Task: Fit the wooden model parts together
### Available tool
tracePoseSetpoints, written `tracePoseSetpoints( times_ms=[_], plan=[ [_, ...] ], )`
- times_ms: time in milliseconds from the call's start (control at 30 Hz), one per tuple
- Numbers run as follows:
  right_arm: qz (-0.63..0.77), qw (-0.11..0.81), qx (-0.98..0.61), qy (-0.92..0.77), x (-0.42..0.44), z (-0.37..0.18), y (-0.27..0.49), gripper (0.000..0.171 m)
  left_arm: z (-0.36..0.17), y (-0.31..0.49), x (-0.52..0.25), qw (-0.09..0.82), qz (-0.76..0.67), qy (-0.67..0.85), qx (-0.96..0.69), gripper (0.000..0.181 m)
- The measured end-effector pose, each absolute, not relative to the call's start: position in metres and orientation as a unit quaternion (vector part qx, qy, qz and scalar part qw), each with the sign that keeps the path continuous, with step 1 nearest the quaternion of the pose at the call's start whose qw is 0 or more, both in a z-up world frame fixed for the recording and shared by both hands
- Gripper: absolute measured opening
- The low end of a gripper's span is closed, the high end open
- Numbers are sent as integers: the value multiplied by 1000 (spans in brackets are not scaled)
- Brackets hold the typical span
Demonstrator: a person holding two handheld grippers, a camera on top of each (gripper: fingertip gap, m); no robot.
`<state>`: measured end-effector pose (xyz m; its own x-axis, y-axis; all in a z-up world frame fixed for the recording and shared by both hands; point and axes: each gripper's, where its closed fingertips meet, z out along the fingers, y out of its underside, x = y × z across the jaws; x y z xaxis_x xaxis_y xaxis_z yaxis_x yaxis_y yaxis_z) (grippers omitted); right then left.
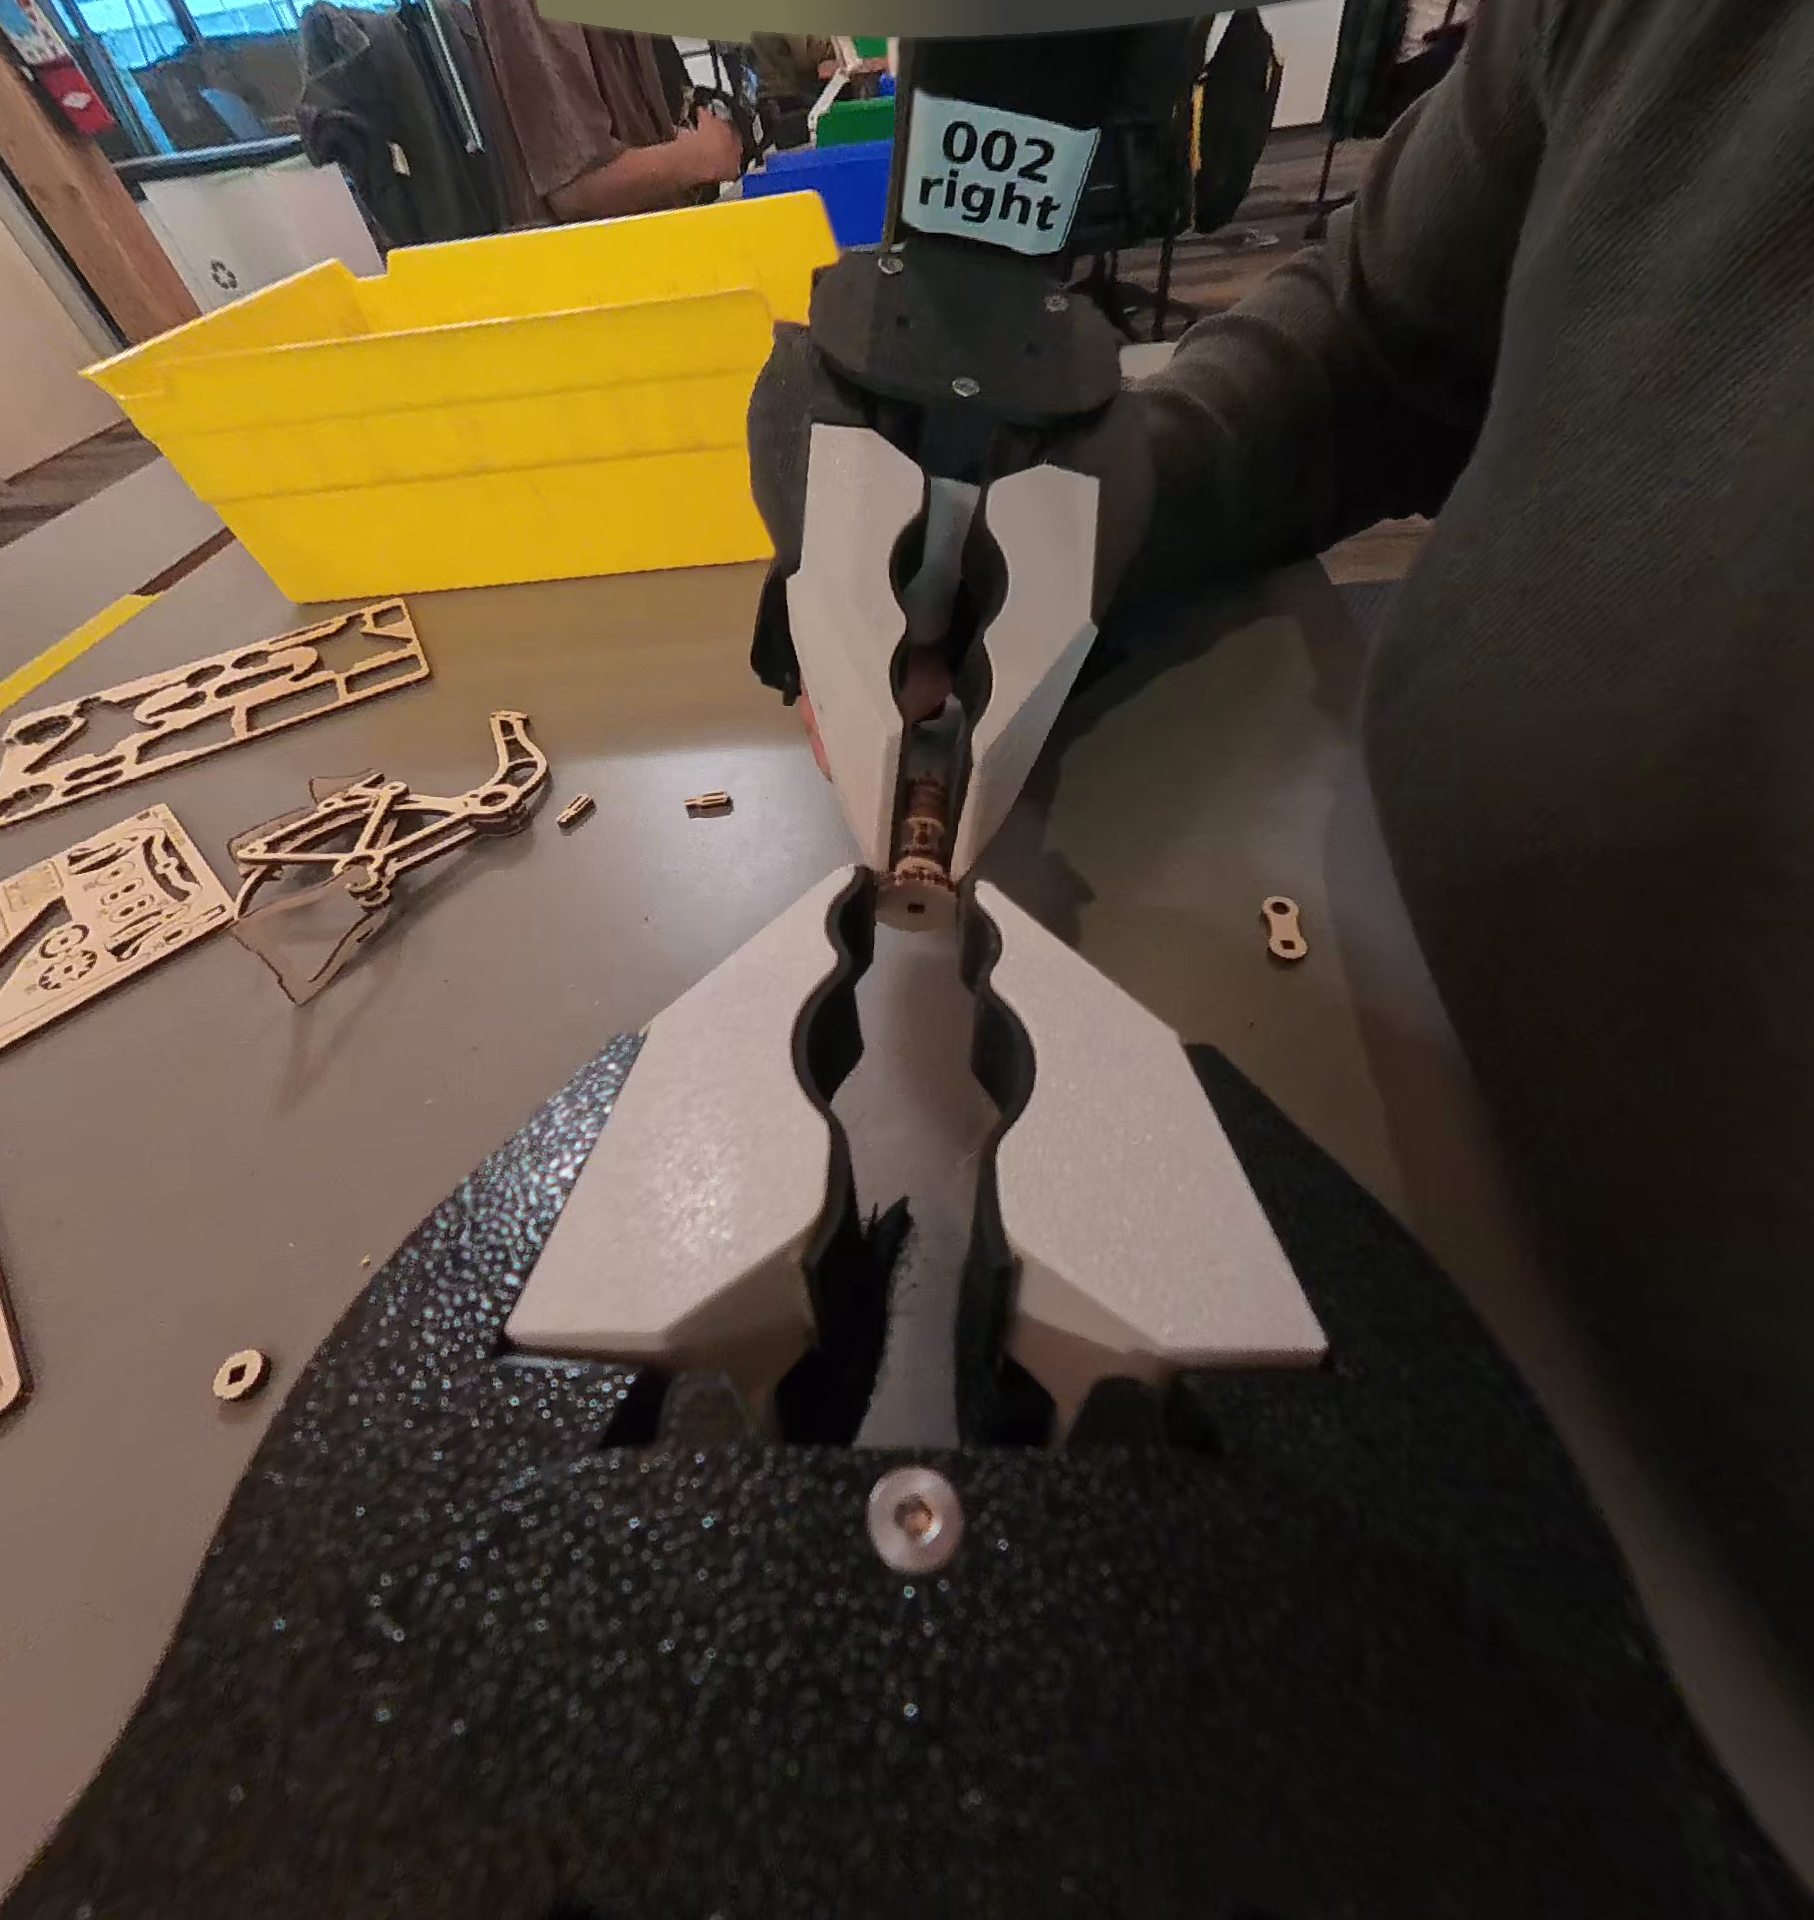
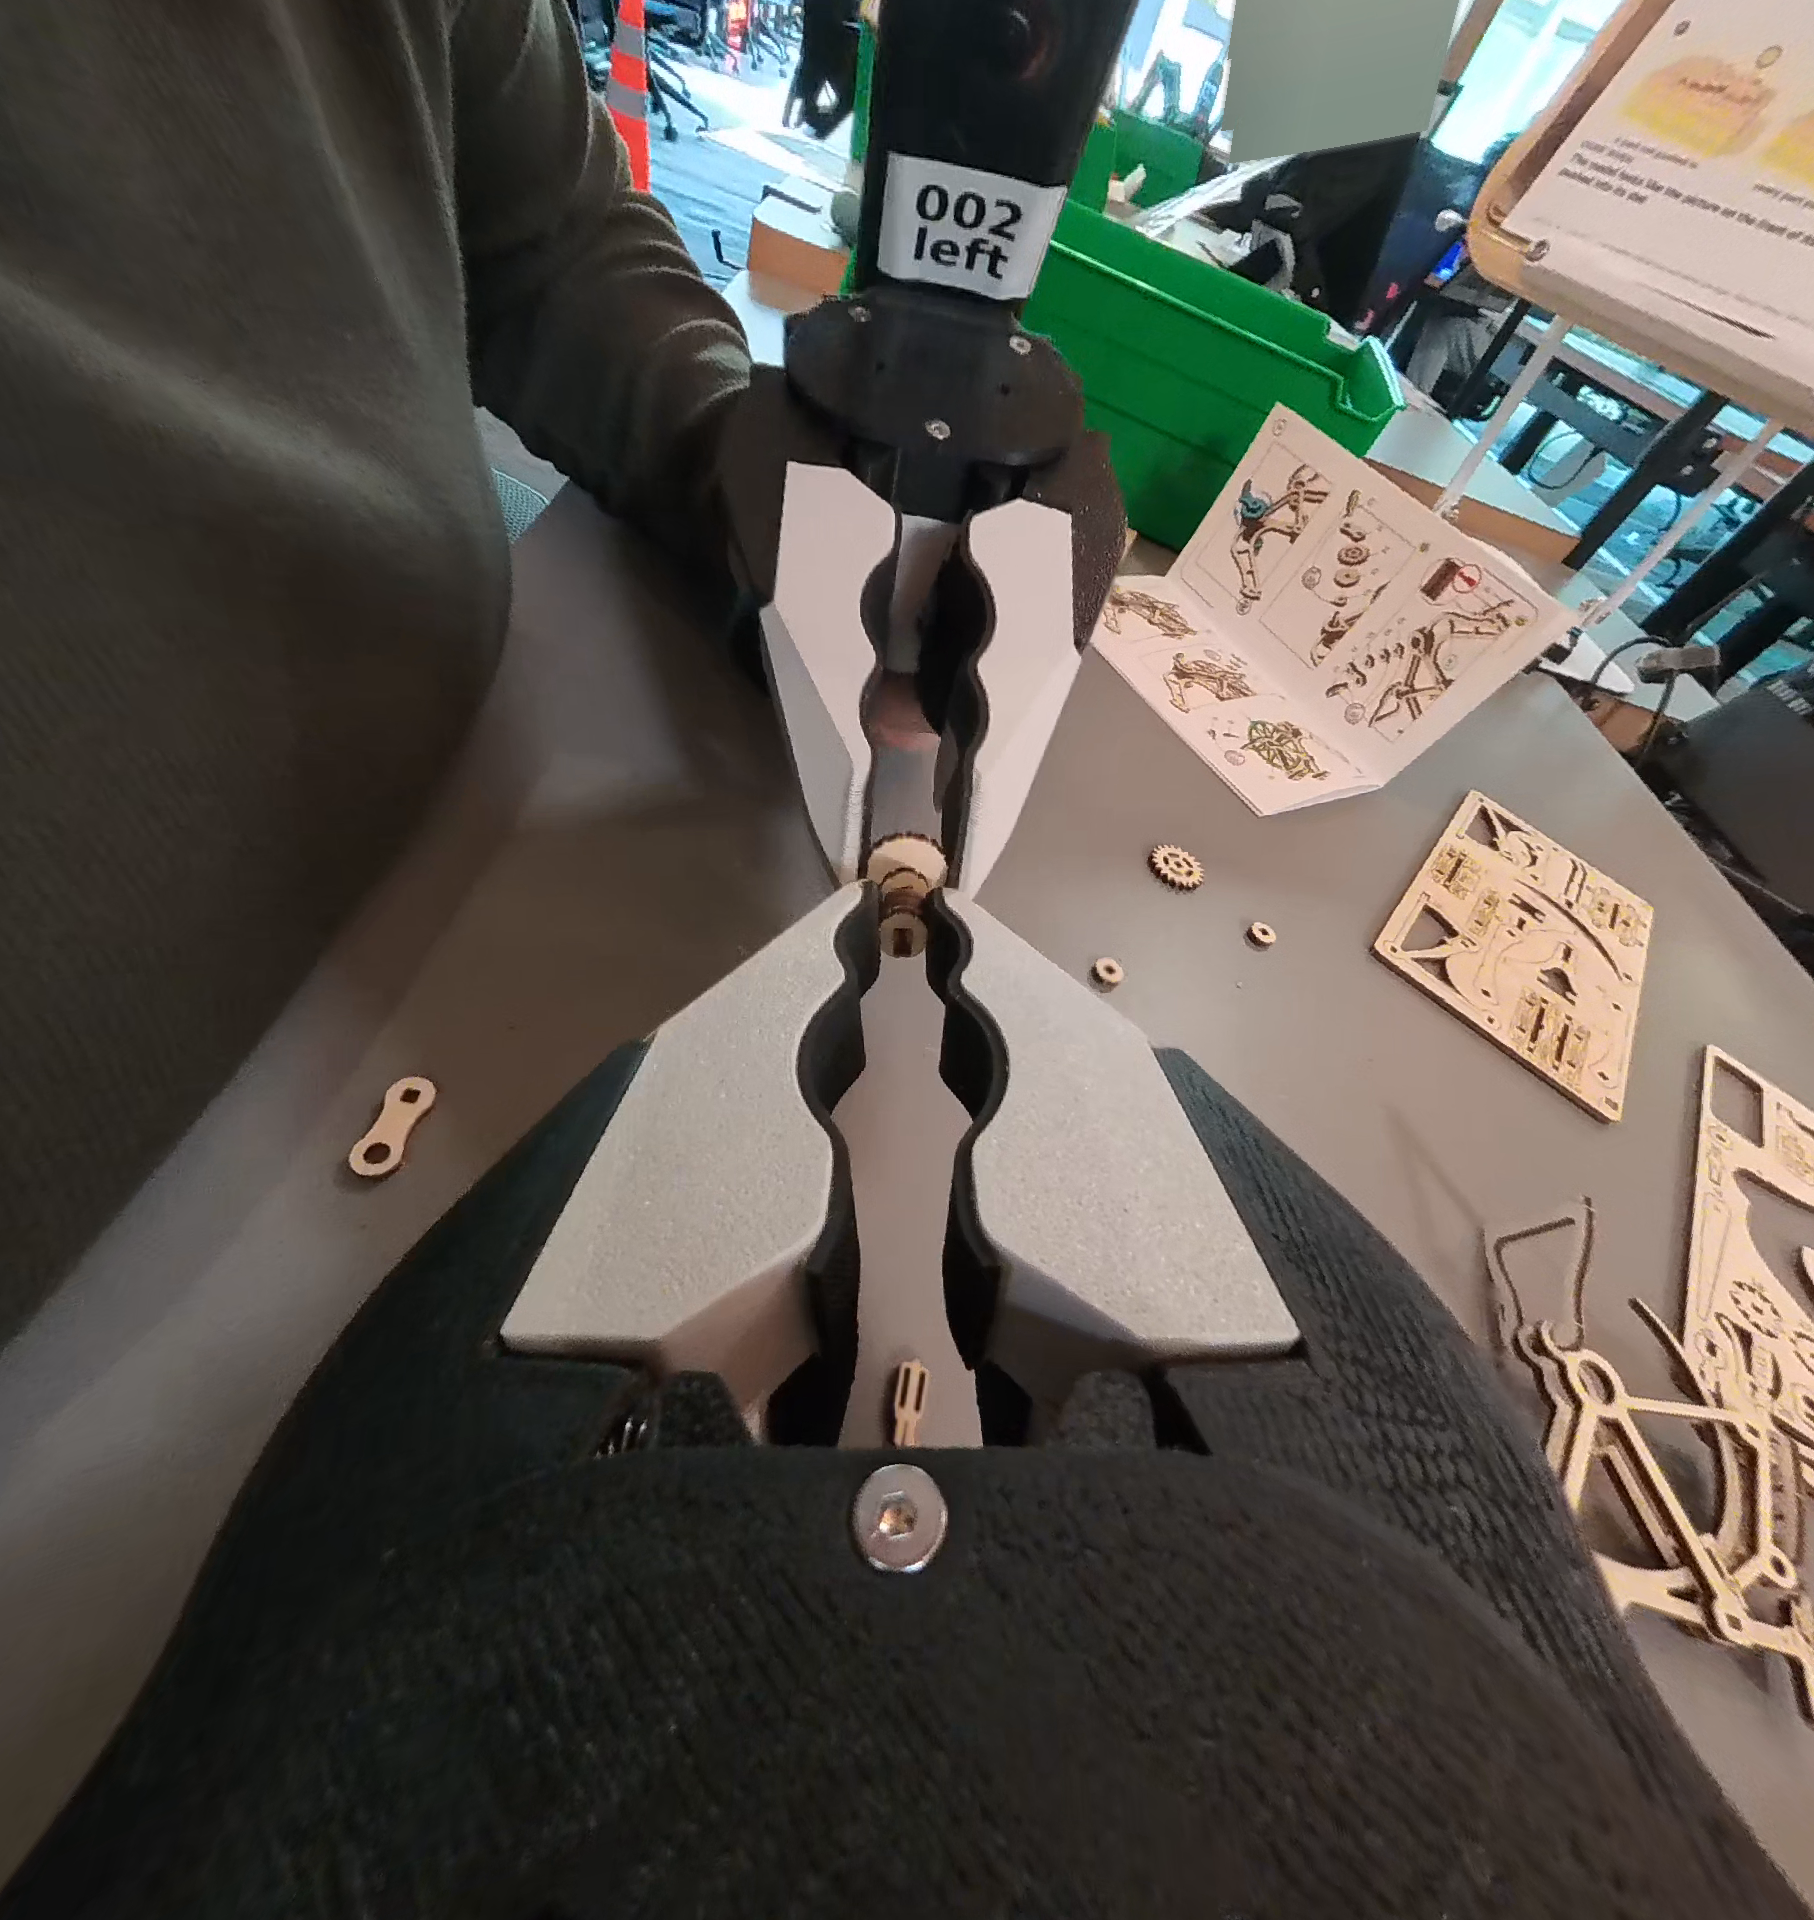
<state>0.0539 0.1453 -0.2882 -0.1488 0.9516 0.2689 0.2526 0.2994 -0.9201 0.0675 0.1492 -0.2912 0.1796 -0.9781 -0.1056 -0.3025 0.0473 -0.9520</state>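
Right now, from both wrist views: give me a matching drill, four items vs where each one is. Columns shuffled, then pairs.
Items:
1. yellow bin
2. instruction leaflet
3. small wooden stack
4. loose gear

Places:
A. flat on the table, near the leaflet
B. between the two grippers' tips
C. far side of the table, open top
D. propped open in front of the green bin

Pairs: 1-C, 2-D, 3-B, 4-A

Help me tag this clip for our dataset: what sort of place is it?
Probably a shared workshop or lab, not a home: a grey worktable with a yellow storage bin, laser-cut wooden sheets, an instruction leaflet, and other workstations behind.
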Motion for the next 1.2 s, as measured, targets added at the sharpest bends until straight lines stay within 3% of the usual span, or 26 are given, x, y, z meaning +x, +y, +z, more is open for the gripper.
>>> tracePoseSetpoints(
  times_ms=[200, 400, 933, 1200],
  plan=[
    [395, 462, -468, -641, 54, -285, 148, 6, -286, 151, 67, 500, -352, 523, -593, 13],
    [507, 460, -422, -595, 55, -257, 138, 6, -255, 140, 67, 549, -431, 480, -532, 14],
    [531, 469, -407, -577, 58, -249, 139, 6, -249, 139, 67, 576, -420, 464, -526, 16],
    [622, 426, -401, -520, 54, -234, 127, 6, -234, 129, 64, 599, -455, 450, -481, 13]
  ],
)
